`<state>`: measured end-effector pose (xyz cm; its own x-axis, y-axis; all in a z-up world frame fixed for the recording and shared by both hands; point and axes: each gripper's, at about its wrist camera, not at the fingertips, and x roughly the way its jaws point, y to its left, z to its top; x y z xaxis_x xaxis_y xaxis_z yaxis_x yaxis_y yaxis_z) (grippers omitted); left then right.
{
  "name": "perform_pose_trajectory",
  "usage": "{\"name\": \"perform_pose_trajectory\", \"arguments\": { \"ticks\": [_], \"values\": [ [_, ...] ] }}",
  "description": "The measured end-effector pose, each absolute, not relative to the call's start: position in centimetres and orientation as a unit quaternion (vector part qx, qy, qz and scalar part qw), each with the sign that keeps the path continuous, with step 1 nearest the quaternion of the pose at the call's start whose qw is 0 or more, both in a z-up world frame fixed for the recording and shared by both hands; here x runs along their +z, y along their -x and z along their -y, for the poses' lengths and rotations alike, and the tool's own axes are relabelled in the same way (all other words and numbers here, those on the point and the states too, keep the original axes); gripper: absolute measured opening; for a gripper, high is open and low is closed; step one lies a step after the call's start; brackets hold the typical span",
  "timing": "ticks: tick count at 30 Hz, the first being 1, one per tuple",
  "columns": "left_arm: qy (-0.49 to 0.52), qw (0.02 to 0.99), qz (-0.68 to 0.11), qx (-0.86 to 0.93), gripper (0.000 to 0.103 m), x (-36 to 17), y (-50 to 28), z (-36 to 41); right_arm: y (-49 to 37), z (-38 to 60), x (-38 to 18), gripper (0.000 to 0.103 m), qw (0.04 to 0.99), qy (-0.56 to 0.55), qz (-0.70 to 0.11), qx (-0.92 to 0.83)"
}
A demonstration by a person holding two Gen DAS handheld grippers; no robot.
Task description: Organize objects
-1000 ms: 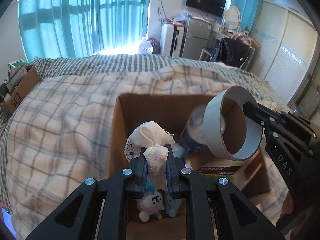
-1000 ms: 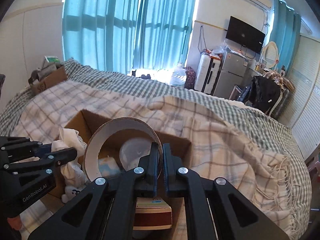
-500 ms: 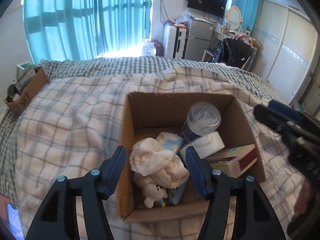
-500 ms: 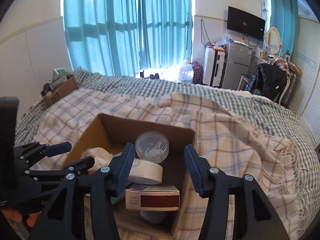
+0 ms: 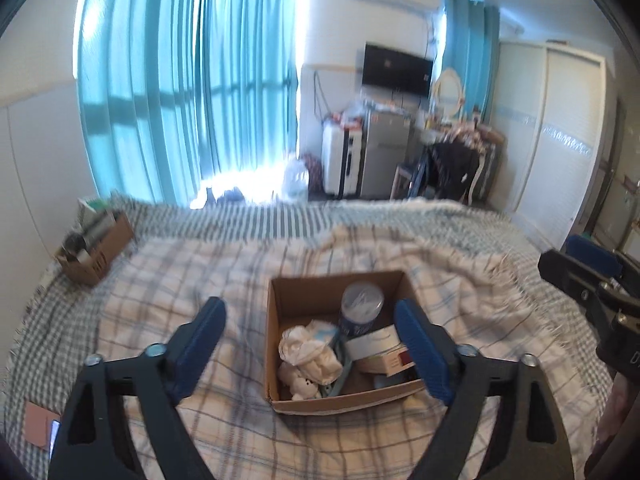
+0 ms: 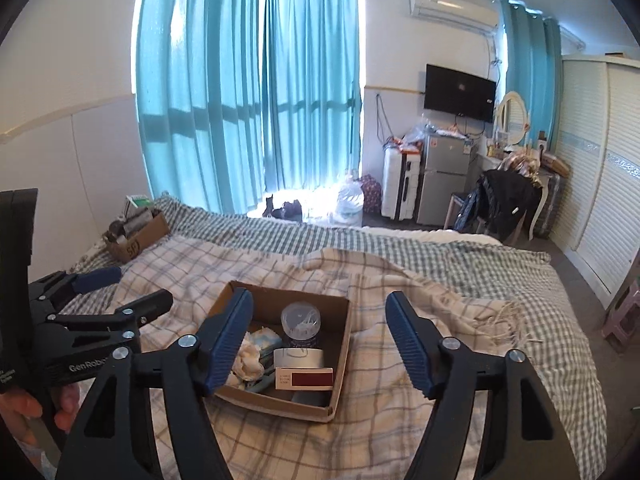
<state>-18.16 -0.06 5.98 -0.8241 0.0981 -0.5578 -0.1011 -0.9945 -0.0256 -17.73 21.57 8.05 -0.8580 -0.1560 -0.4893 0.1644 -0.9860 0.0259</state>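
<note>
My left fingers [image 5: 208, 330] were spread wide and held nothing, and my left gripper [image 5: 310, 344] hung above the bed with nothing touching its blue pads. My right fingers [image 6: 404, 340] were spread just as wide, the right gripper [image 6: 318, 340] empty too. Between and beyond both pairs sat the cardboard box [image 5: 280, 292] on the plaid blanket [image 5: 180, 264]. Inside it lay the white cloth [image 5: 310, 350], the small plush toy [image 5: 302, 386], the clear-lidded jar [image 6: 300, 322], the tape roll [image 6: 298, 358] and the flat red-and-white carton [image 6: 306, 378], all packed close together.
</note>
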Motion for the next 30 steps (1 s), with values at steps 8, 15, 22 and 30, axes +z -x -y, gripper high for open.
{"name": "perform_pose_trajectory", "arguments": {
  "ticks": [8, 15, 22, 30],
  "values": [
    [0.227, 0.062, -0.011, 0.972, 0.103, 10.1, 11.8, 1.0, 11.1, -21.2, 10.6, 0.094, 0.064, -0.212, -0.005, -0.975],
    [0.183, 0.041, -0.024, 0.982, 0.103, 9.7, 8.1, 1.6, 8.6, -21.3, 10.3, 0.103, 0.043, -0.191, 0.010, -0.981],
    [0.179, 0.020, -0.013, 0.984, 0.103, 6.4, 7.3, 1.8, 8.1, -21.7, 7.0, 0.103, 0.025, -0.186, -0.008, -0.982],
    [0.178, 0.019, -0.028, 0.983, 0.103, 3.0, 6.9, 0.8, 8.5, -21.9, 2.8, 0.103, 0.021, -0.184, -0.014, -0.983]
  ]
}}
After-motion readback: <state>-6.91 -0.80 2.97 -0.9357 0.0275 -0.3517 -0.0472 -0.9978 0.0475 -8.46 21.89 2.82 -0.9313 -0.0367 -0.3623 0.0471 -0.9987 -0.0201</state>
